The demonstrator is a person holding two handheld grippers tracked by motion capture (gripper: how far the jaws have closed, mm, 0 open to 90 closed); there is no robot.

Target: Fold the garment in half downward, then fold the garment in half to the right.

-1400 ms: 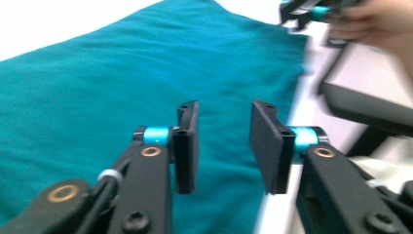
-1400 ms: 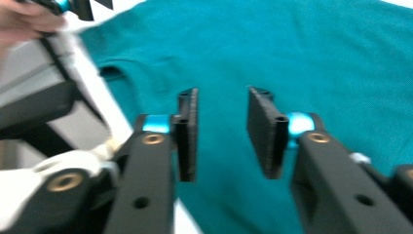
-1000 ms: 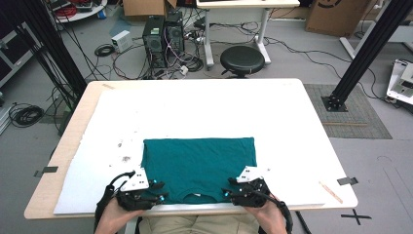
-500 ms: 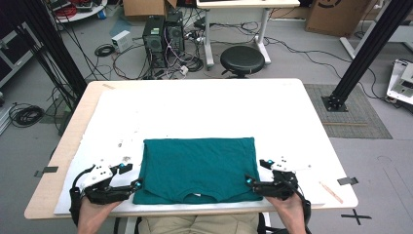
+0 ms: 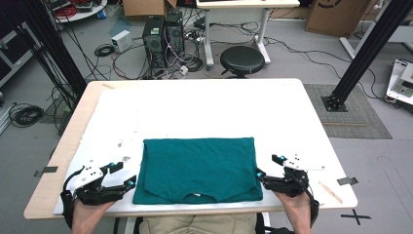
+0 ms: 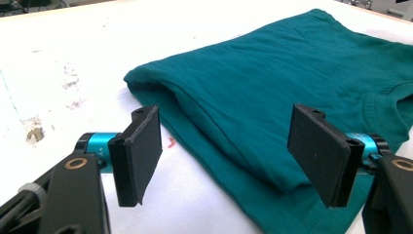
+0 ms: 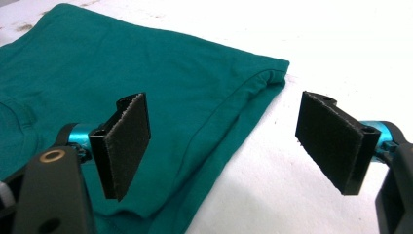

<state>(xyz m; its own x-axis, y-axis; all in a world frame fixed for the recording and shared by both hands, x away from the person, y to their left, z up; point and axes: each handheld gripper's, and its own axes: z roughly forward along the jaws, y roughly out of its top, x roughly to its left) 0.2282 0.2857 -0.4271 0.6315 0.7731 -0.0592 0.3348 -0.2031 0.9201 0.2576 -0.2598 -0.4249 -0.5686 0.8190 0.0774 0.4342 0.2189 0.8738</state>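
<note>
- Bench [image 5: 204,105]: white-topped, mostly bare, a few dark smudges near the left front.
- Shirt [image 5: 197,168]: teal, lay flat at the bench's near edge between the two tongs; folded into a neat rectangle, sides tucked under, collar toward the person. Doubled layers visible along both side edges in the gripper views [image 6: 272,97] [image 7: 160,83].
- Left tongs [image 5: 122,176]: sat on the bench just beside the shirt's left edge, near its front corner; jaws wide apart, nothing between them but bench and the shirt's folded edge [image 6: 226,146].
- Right tongs [image 5: 264,174]: just beside the shirt's right front corner; jaws likewise spread, holding nothing, straddling the shirt's right edge [image 7: 221,141].
- Small stick [image 5: 330,191]: lay on the bench to the right of the right tongs, apart from the shirt.
- Progress, as judged: side folds looked done, giving a tidy rectangle; a lengthwise fold probably left, front edge over toward the far edge or the reverse. Tongs placed at both front corners, open, seemingly ready to pinch the side edges; no grip made yet.
</note>
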